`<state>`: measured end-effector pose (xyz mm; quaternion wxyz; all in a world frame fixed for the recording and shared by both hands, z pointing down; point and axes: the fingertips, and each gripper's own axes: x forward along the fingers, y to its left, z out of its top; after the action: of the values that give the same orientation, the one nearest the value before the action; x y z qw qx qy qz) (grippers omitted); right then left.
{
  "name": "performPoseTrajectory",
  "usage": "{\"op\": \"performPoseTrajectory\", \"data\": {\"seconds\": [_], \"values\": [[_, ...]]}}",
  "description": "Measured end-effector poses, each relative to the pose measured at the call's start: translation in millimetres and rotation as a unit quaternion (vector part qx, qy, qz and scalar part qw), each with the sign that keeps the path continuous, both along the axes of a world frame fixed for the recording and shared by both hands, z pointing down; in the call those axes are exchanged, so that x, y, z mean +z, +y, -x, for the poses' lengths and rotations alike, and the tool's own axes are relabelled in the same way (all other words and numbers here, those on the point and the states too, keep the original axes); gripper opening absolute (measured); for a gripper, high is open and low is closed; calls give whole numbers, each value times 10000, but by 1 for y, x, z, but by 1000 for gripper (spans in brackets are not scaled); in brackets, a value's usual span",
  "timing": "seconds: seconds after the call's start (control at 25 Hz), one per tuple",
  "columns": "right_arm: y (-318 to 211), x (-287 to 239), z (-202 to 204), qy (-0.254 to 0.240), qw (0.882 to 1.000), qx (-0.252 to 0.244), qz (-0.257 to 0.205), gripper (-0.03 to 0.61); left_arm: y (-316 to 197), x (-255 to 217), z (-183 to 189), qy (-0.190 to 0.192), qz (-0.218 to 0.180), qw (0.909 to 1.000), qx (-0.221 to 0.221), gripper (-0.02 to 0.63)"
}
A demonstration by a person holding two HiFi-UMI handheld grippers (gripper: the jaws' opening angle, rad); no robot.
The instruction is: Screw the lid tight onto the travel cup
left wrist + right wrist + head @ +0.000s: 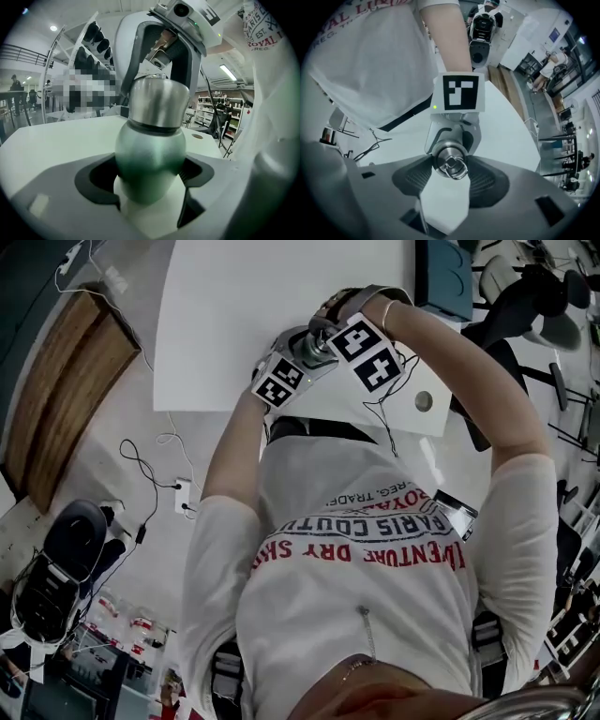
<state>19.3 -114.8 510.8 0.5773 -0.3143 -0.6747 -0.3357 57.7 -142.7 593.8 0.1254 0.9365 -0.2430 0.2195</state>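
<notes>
- The left gripper (147, 177) is clamped on the travel cup (150, 150): its dark pads (96, 178) hug the rounded green body from both sides, low on the bulge.
- The right gripper (450, 164) points straight down over the cup and is closed on the lid (449, 160), its ribbed pads (416, 176) meeting the steel rim on either side.
- The lid is brushed steel with a small wire ring (457, 169) lying on its top; in the left gripper view it sits on the cup's neck, a dark seam showing where the two join.
- Just beyond the lid, the right gripper view looks down onto the left gripper's marker cube (460, 92), with a forearm (445, 37) running up behind it.
- In the head view both grippers meet close in front of the person's chest, and the cup is above the near edge of the white table (234, 315), about midway along that edge.
- Whether the cup's base rests on the table cannot be told; the left gripper's body hides it.
- A round grommet hole (424, 400) sits by the table's near right corner.
- Below the near edge is the person's white printed shirt (375, 549).
- On the floor to the left lie loose cables (141, 465), a power strip (184, 495) and a wooden panel (66, 390); a black chair (534, 296) stands off the table's right side.
</notes>
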Motion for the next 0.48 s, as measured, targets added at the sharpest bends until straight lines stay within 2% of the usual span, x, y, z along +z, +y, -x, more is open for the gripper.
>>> {"op": "performPoseTrajectory", "data": {"seconds": [0.12,0.24,0.36,0.48], "values": [[-1,-2,4,-116,9989,445,109,245,0,-1,3,1,-22,10000,-12,391],[-1,-5,11,-214,9904,1362,59,245,3,-2,6,-6,-13,10000,2,391],[-4,-4,14,-235,9718,2342,-151,245,3,1,7,-2,-70,10000,8,391],[-8,-3,14,-383,9436,3285,-184,245,1,-1,4,35,-147,9999,33,391]]}}
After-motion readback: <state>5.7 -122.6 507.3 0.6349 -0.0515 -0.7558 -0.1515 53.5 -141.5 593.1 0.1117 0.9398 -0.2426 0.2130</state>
